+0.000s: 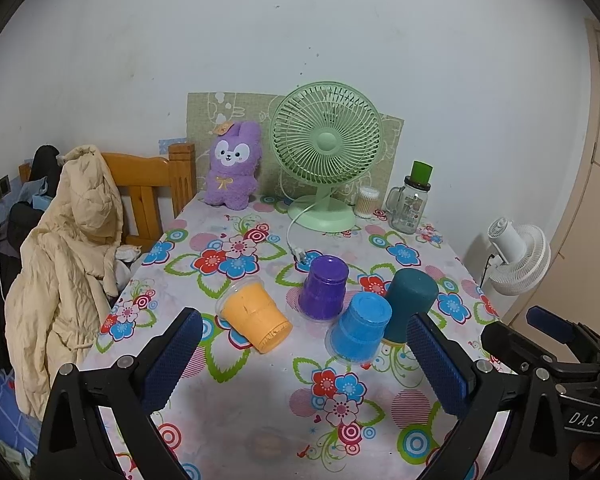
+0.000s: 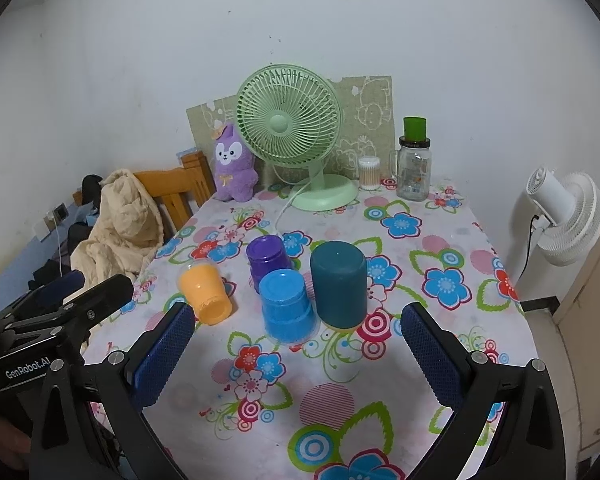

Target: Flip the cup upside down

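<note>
Four cups sit grouped at the centre of the frame on your floral table point(image 1: 260, 400). The purple cup point(image 1: 324, 288), the blue cup point(image 1: 360, 328) and the dark teal cup point(image 1: 410, 304) already stand rim down, bases up, close together, probably so they read as finished. The orange cup point(image 1: 256, 316) lies on its side at centre left, just apart from them, its mouth toward the upper left of the left wrist view; I judge it is the one left to turn over.

Your left tongs point(image 1: 304, 364) stand wide apart in the lower frame, holding and touching nothing, short of the cups. Your right tongs point(image 2: 298, 356) are likewise spread wide and empty, near the blue and teal cups but clear of them.
</note>
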{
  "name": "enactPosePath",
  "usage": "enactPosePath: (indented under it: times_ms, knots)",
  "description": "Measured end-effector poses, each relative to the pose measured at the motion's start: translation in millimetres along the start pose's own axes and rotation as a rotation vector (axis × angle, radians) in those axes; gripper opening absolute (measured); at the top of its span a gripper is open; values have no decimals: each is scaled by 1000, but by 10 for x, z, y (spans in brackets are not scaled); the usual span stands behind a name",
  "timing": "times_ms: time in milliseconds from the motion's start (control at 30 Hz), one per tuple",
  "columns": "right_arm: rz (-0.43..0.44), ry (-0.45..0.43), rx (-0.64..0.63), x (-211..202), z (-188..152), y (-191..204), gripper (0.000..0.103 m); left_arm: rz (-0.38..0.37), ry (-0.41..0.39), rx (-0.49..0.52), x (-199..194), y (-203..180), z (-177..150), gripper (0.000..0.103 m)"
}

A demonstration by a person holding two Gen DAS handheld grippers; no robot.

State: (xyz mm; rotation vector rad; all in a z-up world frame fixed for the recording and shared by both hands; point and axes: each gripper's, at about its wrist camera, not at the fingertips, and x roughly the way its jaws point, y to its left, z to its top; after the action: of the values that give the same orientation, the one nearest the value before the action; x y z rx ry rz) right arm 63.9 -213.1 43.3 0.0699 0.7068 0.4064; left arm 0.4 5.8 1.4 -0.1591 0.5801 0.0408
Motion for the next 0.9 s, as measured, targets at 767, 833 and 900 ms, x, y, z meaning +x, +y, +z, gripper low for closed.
enactPosePath:
  times_ms: [767, 833, 900]
  knots:
    - [1, 27, 3, 56, -34, -2, 103, 3, 12, -7, 28, 14, -76, 103]
    - [3, 32, 5, 75, -49, -6, 103, 4, 18, -10, 45, 18, -92, 103]
    - [4, 36, 8, 97, -62, -17, 103, 7, 28, -8, 74, 22, -103, 103]
